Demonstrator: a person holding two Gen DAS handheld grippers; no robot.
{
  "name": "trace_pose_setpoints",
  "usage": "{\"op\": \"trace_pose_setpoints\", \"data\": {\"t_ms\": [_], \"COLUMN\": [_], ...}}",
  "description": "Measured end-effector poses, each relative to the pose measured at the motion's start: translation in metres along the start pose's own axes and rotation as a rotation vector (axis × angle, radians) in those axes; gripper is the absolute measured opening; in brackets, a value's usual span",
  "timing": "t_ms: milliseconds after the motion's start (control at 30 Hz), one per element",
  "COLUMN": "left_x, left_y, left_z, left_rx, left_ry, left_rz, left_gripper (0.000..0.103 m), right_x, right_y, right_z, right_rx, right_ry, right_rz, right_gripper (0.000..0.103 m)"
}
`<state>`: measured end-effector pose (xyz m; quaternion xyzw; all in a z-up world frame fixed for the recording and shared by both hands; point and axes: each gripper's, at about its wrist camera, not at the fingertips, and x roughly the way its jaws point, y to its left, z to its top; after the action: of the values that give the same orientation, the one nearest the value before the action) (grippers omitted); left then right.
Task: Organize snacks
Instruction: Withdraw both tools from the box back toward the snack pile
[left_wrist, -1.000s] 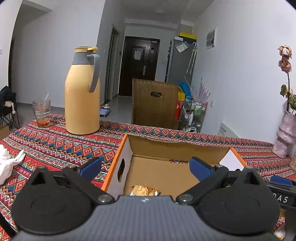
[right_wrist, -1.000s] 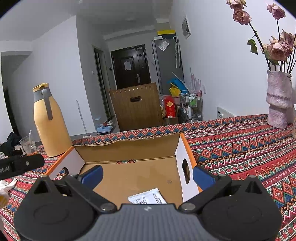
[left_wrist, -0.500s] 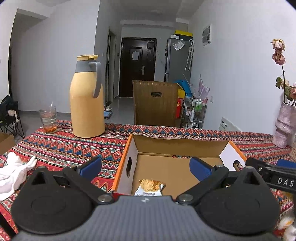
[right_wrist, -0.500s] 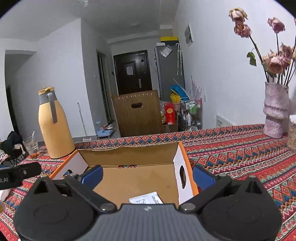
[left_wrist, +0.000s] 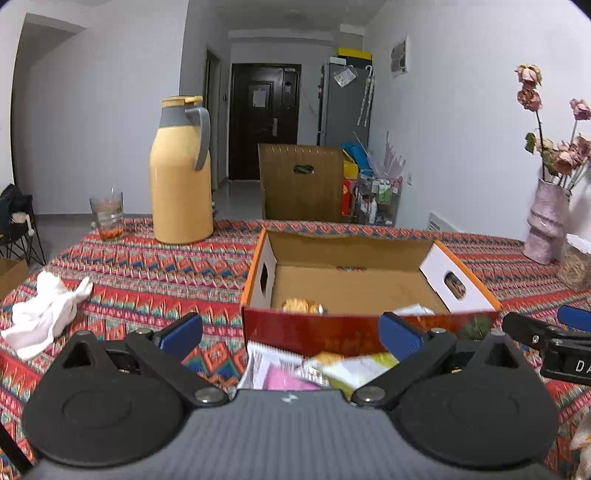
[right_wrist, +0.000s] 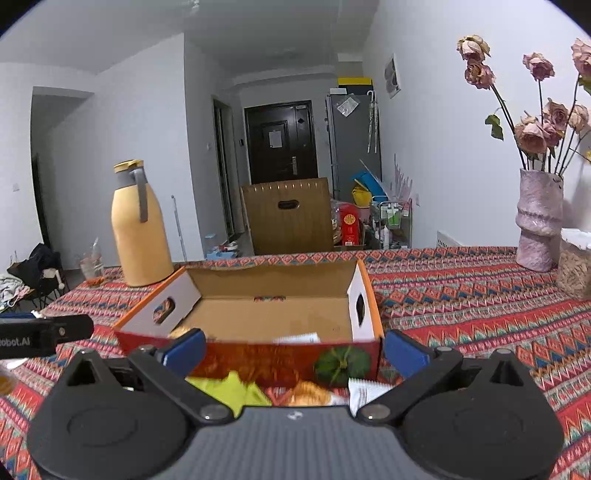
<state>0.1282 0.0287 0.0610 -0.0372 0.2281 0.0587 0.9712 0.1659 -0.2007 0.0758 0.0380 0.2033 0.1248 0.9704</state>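
An open cardboard box (right_wrist: 273, 317) is seen on a patterned tablecloth (right_wrist: 461, 295), snack packets (right_wrist: 306, 393) piled just near it between the right gripper (right_wrist: 293, 349)'s spread fingers.

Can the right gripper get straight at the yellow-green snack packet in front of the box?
Probably yes: the yellow-green packet lies on the cloth before the box, just below the open right gripper, nothing covering it.

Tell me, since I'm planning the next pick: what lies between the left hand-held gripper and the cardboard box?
In the left wrist view, loose snack packets lie on the tablecloth between the left hand-held gripper and the cardboard box, against its red front wall.
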Motion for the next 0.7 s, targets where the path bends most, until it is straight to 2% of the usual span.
{"op": "trace_pose_setpoints", "data": {"t_ms": [333, 700], "left_x": [-0.024, -0.051], "left_y": [0.004, 0.015], "left_z": [-0.036, -0.067], "left_rx": [0.020, 0.022], "left_ry": [0.053, 0.000], "left_rz": [0.011, 0.028], "left_gripper": [0.103, 0.103], "right_x": [-0.032, -0.056], "right_y": [-0.004, -0.016], "right_z": [-0.038, -0.078], "right_rx": [0.000, 0.010], "right_ry": [0.064, 0.115], "right_rz": [-0.005, -0.031], "right_gripper": [0.103, 0.103]}}
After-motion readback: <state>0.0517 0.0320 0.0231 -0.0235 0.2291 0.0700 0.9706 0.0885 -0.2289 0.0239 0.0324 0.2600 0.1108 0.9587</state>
